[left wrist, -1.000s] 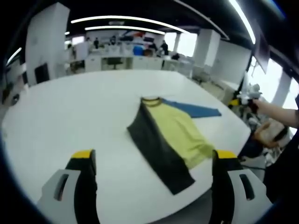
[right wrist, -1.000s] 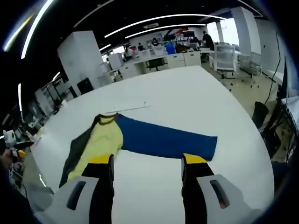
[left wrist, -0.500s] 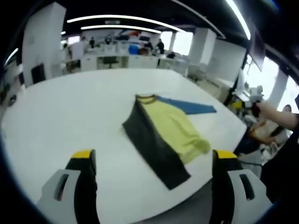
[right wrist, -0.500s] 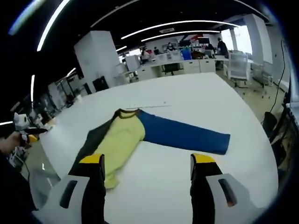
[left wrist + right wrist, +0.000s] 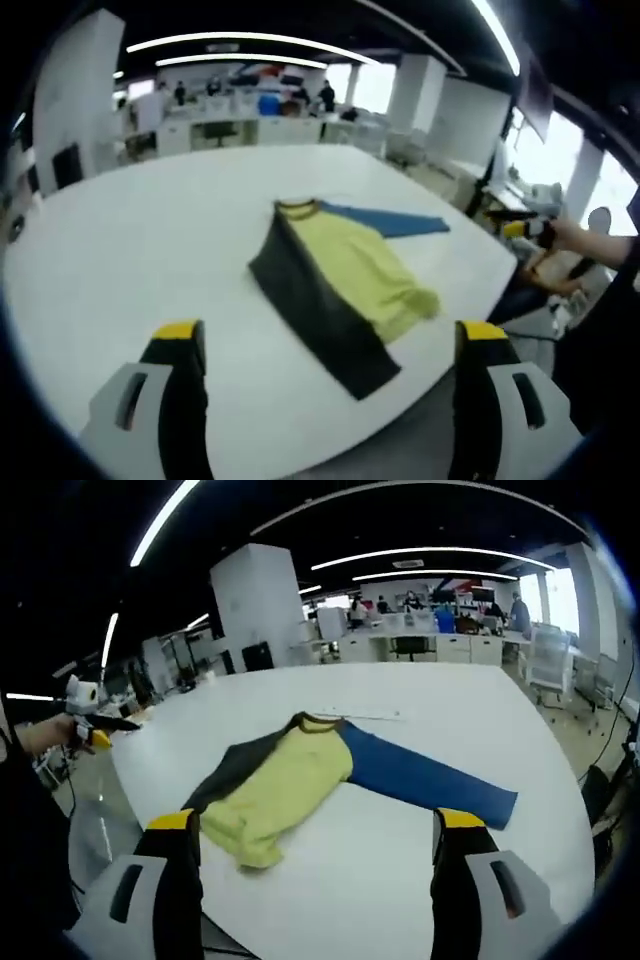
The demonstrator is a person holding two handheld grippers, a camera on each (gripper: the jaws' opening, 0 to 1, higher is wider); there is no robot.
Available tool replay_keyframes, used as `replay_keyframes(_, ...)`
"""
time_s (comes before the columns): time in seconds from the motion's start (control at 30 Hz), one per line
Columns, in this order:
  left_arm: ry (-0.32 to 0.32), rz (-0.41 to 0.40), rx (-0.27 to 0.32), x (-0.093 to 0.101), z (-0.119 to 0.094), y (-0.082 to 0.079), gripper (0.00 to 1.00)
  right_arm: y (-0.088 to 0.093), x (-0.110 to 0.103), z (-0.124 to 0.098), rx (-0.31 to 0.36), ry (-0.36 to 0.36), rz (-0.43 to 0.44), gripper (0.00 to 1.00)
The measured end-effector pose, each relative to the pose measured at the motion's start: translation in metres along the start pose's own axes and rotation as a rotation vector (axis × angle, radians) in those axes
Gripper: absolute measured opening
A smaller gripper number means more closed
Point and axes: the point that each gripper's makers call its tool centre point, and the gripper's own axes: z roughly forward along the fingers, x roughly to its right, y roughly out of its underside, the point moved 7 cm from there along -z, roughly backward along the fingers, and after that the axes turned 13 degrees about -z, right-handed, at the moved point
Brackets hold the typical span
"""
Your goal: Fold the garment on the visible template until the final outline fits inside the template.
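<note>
- Garment lies flat on the white table, partly folded: yellow body in the middle, dark panel along one side, blue sleeve stretched straight out the other side.
- In the left gripper view the garment sits near the table edge, dark panel nearest the camera.
- Left gripper: jaws spread wide, nothing between them, held above the table and well back from the cloth. Released.
- Right gripper: jaws likewise apart and empty, near the yellow hem but not touching it. Released.
- Template outline: a thin pale line on the table just beyond the collar in the right gripper view may be part of it; too faint to be sure.
- Judged step: fold the blue sleeve in across the yellow body.
- To do it well: pinch the sleeve at the cuff, top layer only; lift low, carry it across the body and lay it flat without dragging the garment toward the table edge. The other gripper could pin the collar or shoulder so the body stays put.
- Risk: the yellow hem looks rumpled at the near corner; smooth it, or the outline may bulge.
- Right gripper view gives the full sleeve and its cuff; the left gripper view foreshortens the sleeve behind the body.
- Left gripper view shows the full length of the dark panel.
</note>
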Motion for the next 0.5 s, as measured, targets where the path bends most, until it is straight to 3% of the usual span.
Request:
replay_keyframes(0.33, 0.009, 0.012, -0.029, 0.003, -0.001, 0.009, 0.99, 0.002, -0.023, -0.013, 0.092, -0.052, -0.06, 1.0)
replay_keyframes(0.5, 0.012, 0.01, -0.038, 0.005, -0.003, 0.015, 0.99, 0.003, -0.033, -0.016, 0.089, -0.122, -0.111, 1.0)
